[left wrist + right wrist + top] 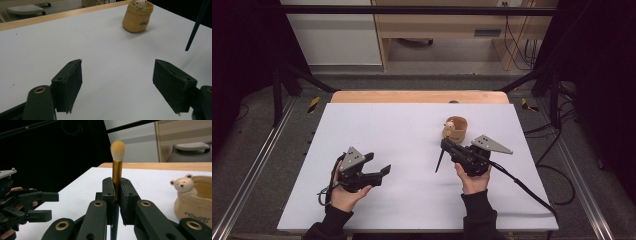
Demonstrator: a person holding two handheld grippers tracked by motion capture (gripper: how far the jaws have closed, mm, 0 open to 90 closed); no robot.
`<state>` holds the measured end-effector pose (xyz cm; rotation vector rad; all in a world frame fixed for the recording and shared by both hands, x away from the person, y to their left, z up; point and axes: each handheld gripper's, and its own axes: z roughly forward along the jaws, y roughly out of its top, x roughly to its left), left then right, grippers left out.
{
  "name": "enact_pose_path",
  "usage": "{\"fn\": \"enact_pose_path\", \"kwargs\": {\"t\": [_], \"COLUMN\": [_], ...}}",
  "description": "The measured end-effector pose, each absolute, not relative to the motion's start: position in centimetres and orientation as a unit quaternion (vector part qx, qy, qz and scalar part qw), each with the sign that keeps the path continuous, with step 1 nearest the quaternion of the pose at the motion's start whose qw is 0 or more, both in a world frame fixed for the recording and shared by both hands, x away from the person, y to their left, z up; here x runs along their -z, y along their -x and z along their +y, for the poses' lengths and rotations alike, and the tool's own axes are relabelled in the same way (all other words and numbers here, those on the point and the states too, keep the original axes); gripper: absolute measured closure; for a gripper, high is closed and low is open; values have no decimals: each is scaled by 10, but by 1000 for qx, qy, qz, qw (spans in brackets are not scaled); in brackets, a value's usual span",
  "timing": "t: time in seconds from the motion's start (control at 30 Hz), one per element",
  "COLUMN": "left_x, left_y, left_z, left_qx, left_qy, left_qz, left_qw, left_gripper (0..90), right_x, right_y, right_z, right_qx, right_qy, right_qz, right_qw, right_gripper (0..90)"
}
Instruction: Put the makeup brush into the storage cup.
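Makeup brush held, bear pot beside it.
My right gripper [115,195] clamps the makeup brush [117,165] upright beside the bear pot [455,128]; my left gripper [379,165] hangs wide open, empty, over the bench [387,130].

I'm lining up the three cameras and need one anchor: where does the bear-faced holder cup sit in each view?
High view: the holder cup sits right of centre, just beyond the right gripper.
Left gripper view: top, right of centre, beyond the open jaws.
Right gripper view: right edge, beside the jaws shut on the brush.
Shared landmark: the table's wooden far edge.
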<state>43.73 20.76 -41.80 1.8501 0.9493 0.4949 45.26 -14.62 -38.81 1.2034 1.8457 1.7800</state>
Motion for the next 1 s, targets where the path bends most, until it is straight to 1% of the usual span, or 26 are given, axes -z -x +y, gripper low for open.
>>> {"fn": "enact_pose_path", "kwargs": {"t": [0.3, 0.53, 1.0], "left_x": [422, 423, 423], "left_y": [-438, -439, -441], "left_z": [230, 242, 248], "left_qx": [-206, -209, -212], "left_qy": [-755, -748, -745], "left_qz": [401, 414, 422], "left_qw": [476, 475, 471], "left_gripper": [201, 196, 192], "right_x": [382, 377, 367], "right_y": [-455, -459, -476], "right_z": [-159, -167, -183], "right_qx": [-611, -609, -605], "right_qy": [-418, -416, -424], "right_qz": [650, 650, 641], "right_qw": [173, 184, 211], "right_gripper": [837, 837, 836]}}
